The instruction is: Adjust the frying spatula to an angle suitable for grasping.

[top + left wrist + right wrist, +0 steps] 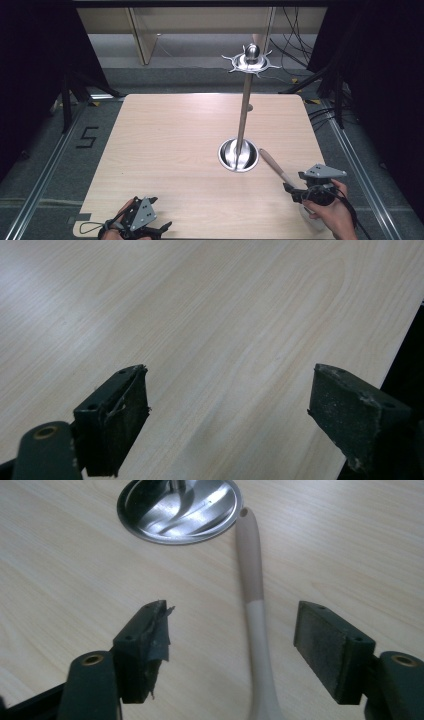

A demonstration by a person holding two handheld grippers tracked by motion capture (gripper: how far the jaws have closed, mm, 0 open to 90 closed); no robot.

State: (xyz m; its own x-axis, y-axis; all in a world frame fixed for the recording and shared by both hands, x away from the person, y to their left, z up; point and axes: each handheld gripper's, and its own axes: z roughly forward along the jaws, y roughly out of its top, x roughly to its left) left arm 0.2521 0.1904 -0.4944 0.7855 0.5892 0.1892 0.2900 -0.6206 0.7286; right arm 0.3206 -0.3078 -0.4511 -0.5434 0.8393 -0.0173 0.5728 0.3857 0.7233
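Left gripper: rests at the near left edge of the wooden table, held in a hand; in the left gripper view its jaws stand wide apart over bare tabletop, nothing between them.

Metal stand: right of centre; a round shiny base, an upright pole and a hooked disc on top.

Utensil: long, with a tan upper handle and a paler lower part; lies on the table, its tip just beside the base's rim, possibly touching it. Its working end is hidden.

Right gripper: near right, held in a hand; jaws apart with the utensil's handle between them, neither pad pressing on it.
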